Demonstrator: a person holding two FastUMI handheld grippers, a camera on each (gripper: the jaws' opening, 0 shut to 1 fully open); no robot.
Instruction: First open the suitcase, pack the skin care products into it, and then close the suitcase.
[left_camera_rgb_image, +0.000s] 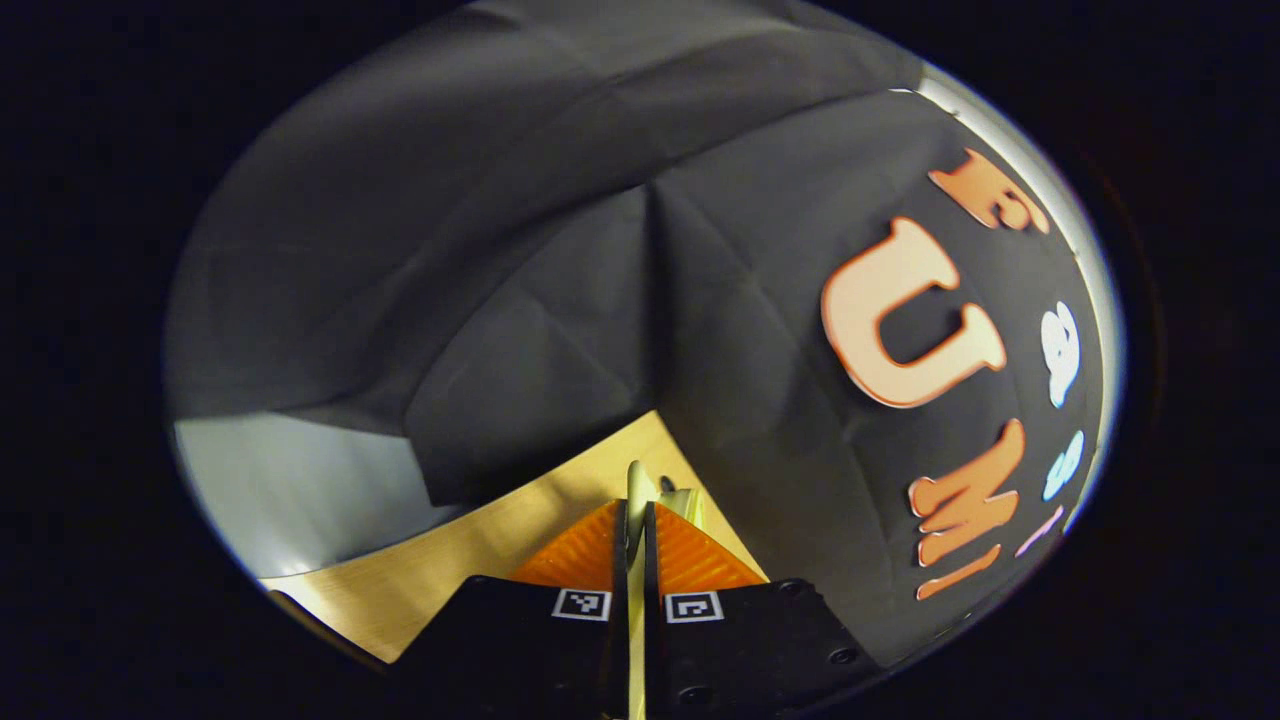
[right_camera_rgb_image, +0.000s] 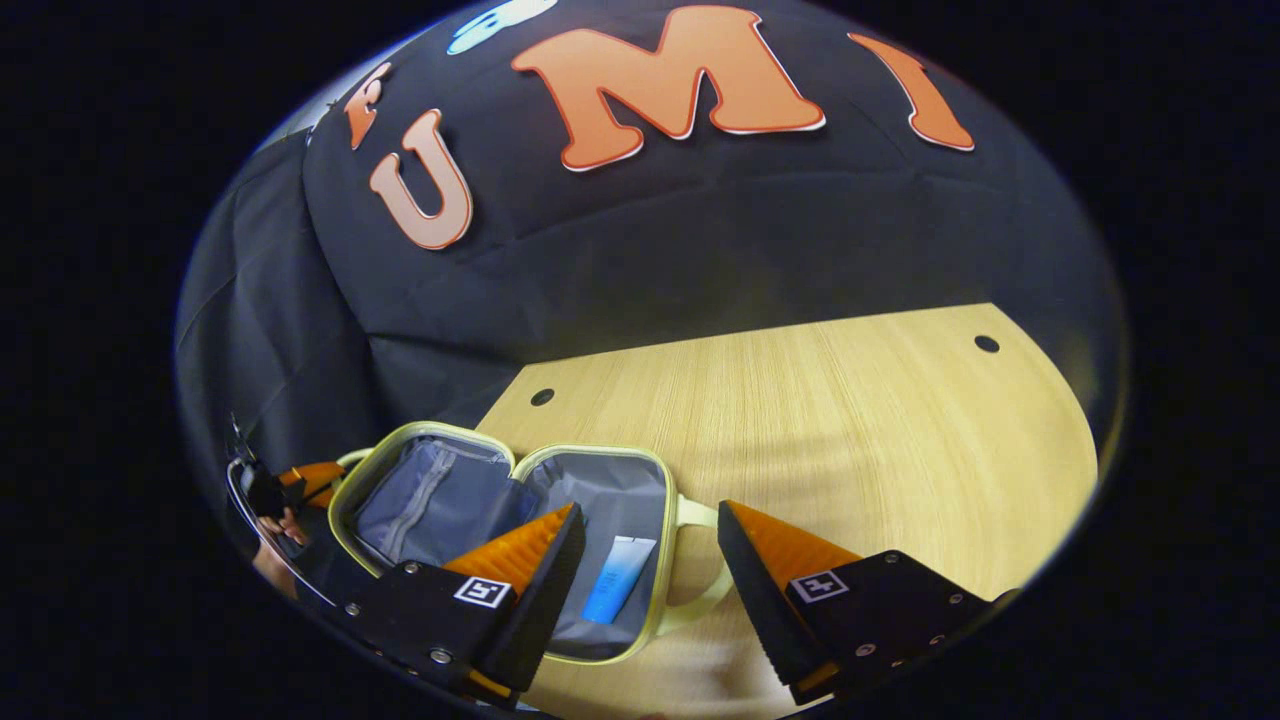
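So the suitcase (right_camera_rgb_image: 510, 520) is lying open on the tabletop (right_camera_rgb_image: 800, 420), and a blue tube (right_camera_rgb_image: 617, 578) is already sitting in the half nearer the handle. The left hand-held gripper (left_camera_rgb_image: 636, 510) is pinched onto the thin pale-green edge of the lid (looks like the rim to me). The right hand-held gripper (right_camera_rgb_image: 650, 560) hovers above the case with its fingers spread wide, holding nothing. If closing is next, I'd swing the lid over slowly and keep the tube flat so it doesn't catch the rim. Hard to tell whether more products are left; part of the case is hidden behind the right fingers.
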